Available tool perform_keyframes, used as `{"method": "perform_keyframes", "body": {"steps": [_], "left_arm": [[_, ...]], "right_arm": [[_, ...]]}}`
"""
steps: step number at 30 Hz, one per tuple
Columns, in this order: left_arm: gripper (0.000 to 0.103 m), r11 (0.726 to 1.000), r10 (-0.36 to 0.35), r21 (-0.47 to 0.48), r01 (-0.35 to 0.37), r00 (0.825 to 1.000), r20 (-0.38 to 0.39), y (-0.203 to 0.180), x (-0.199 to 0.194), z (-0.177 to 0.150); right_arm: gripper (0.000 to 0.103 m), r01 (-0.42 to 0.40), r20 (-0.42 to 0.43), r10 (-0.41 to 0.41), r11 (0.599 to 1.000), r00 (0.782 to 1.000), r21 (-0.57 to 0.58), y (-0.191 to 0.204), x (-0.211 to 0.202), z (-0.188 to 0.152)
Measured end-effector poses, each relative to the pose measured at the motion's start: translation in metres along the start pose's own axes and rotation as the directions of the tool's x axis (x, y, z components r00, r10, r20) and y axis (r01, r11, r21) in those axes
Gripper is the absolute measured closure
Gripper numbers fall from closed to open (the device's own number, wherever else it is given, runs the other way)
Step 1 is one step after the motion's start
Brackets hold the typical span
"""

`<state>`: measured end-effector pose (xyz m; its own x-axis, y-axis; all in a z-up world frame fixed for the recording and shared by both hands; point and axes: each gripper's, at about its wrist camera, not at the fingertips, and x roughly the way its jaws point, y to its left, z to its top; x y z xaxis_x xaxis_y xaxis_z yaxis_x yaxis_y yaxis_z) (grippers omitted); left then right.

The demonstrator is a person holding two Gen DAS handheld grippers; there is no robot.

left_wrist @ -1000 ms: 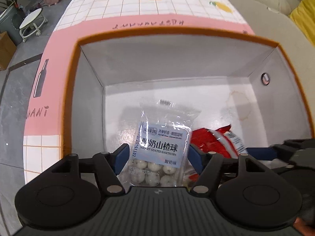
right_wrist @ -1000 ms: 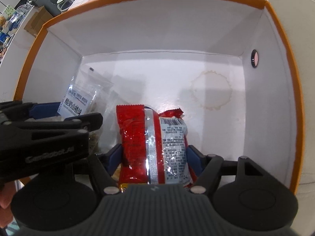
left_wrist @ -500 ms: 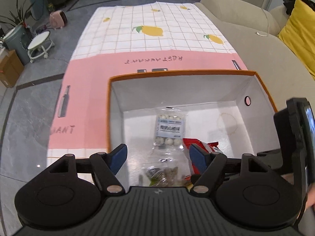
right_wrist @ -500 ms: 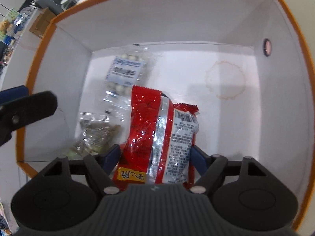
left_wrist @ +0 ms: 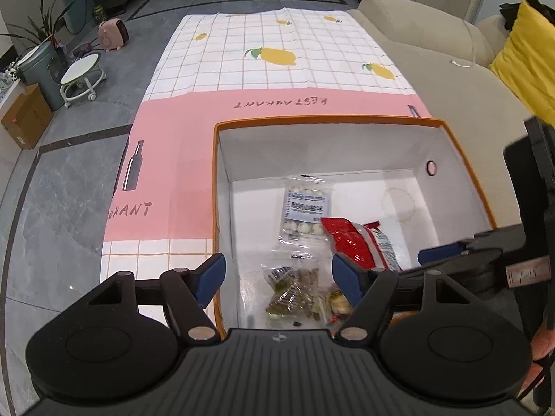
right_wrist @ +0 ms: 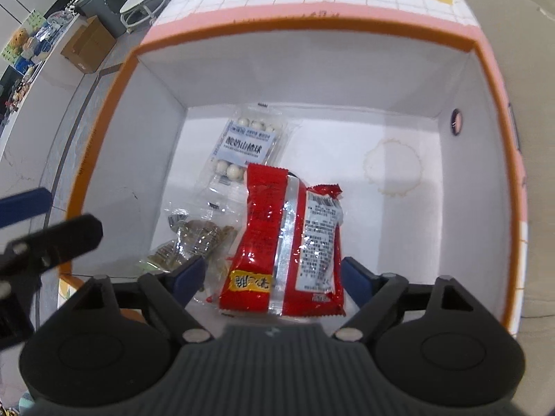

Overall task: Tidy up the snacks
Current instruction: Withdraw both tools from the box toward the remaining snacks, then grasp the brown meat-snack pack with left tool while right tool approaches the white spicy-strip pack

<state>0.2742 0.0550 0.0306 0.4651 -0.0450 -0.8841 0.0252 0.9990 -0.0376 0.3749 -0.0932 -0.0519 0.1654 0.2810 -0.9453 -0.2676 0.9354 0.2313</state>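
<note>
— Left wrist view: what is seen of the left gripper?

— It is spread wide with nothing between its blue pads, held over the near left corner of the orange-rimmed box. The box is set on the pink band of a lemon-print cloth.

— And the snacks?

— Three are laid on the box floor: a clear packet of white balls toward the far wall, a clear bag of brownish pieces by the near left corner, and a red packet partly overlapping both.

— Is the red packet gripped?

— The right gripper is parted, a pad on each side of the packet's near end; no squeeze can be made out.
</note>
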Motion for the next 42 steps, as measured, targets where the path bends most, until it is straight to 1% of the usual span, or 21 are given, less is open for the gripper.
{"method": "perform_keyframes", "body": {"steps": [2, 6, 8, 10, 14, 19, 21, 24, 26, 28, 30, 32, 34, 36, 38, 40, 42], "left_arm": [[0.021, 1.0, -0.005, 0.002, 0.005, 1.0, 0.017, -0.003, -0.011, -0.002], [0.021, 1.0, -0.002, -0.018, 0.003, 0.999, 0.052, -0.005, -0.034, -0.009], [0.021, 1.0, 0.03, -0.007, -0.029, 0.996, 0.088, -0.01, -0.049, -0.016], [0.021, 0.999, 0.039, 0.013, -0.041, 0.99, 0.138, -0.017, -0.064, -0.025], [0.021, 1.0, 0.001, 0.006, -0.002, 0.978, 0.209, -0.029, -0.093, -0.046], [0.021, 1.0, -0.022, -0.013, 0.027, 0.956, 0.292, -0.037, -0.123, -0.077], [0.021, 0.999, -0.033, -0.023, 0.043, 0.949, 0.314, -0.038, -0.13, -0.091], [0.021, 0.995, -0.07, -0.039, 0.089, 0.939, 0.337, -0.037, -0.137, -0.117], [0.021, 0.991, -0.096, -0.058, 0.122, 0.937, 0.337, -0.035, -0.137, -0.136], [0.021, 0.989, -0.104, -0.07, 0.132, 0.944, 0.313, -0.034, -0.134, -0.153], [0.021, 0.99, -0.102, -0.06, 0.124, 0.952, 0.288, -0.036, -0.131, -0.17], [0.021, 0.991, -0.103, -0.051, 0.121, 0.956, 0.273, -0.039, -0.128, -0.186], [0.022, 0.989, -0.108, -0.066, 0.13, 0.958, 0.267, -0.041, -0.123, -0.198], [0.022, 0.983, -0.106, -0.118, 0.14, 0.96, 0.26, -0.042, -0.116, -0.209], [0.022, 0.972, -0.111, -0.176, 0.156, 0.964, 0.241, -0.045, -0.107, -0.216], [0.022, 0.964, -0.127, -0.203, 0.173, 0.967, 0.219, -0.049, -0.098, -0.221], [0.022, 0.964, -0.111, -0.219, 0.151, 0.976, 0.185, -0.055, -0.087, -0.224]], "right_arm": [[0.021, 0.0, 0.021, 0.0, 1.0, 1.0, 0.001, 0.001, -0.011, -0.002], [0.021, -0.019, 0.078, 0.019, 1.0, 0.997, -0.007, 0.002, -0.047, -0.014], [0.021, -0.026, 0.115, 0.027, 1.0, 0.993, -0.013, 0.004, -0.063, -0.024], [0.021, -0.042, 0.154, 0.044, 0.999, 0.987, -0.016, 0.005, -0.082, -0.037], [0.021, -0.076, 0.227, 0.079, 0.997, 0.971, -0.023, 0.005, -0.114, -0.069], [0.021, -0.099, 0.325, 0.105, 0.995, 0.94, -0.035, -0.002, -0.152, -0.117], [0.021, -0.093, 0.381, 0.104, 0.995, 0.919, -0.046, -0.005, -0.167, -0.142], [0.021, -0.077, 0.453, 0.091, 0.996, 0.887, -0.048, -0.007, -0.177, -0.178], [0.021, -0.086, 0.484, 0.097, 0.995, 0.87, -0.045, -0.008, -0.178, -0.204], [0.021, -0.081, 0.505, 0.092, 0.996, 0.858, -0.044, -0.006, -0.177, -0.226], [0.021, -0.068, 0.527, 0.081, 0.997, 0.846, -0.044, -0.004, -0.174, -0.249], [0.024, -0.032, 0.556, 0.05, 0.999, 0.83, -0.041, -0.003, -0.17, -0.271], [0.025, 0.016, 0.575, 0.012, 0.999, 0.818, -0.045, -0.002, -0.163, -0.289], [0.028, 0.058, 0.578, -0.02, 0.997, 0.816, -0.048, -0.004, -0.158, -0.304], [0.029, 0.071, 0.577, -0.029, 0.996, 0.816, -0.051, -0.009, -0.153, -0.315], [0.029, 0.079, 0.581, -0.028, 0.995, 0.814, -0.062, -0.013, -0.147, -0.323], [0.031, 0.111, 0.593, -0.042, 0.991, 0.804, -0.08, -0.019, -0.137, -0.328]]}}
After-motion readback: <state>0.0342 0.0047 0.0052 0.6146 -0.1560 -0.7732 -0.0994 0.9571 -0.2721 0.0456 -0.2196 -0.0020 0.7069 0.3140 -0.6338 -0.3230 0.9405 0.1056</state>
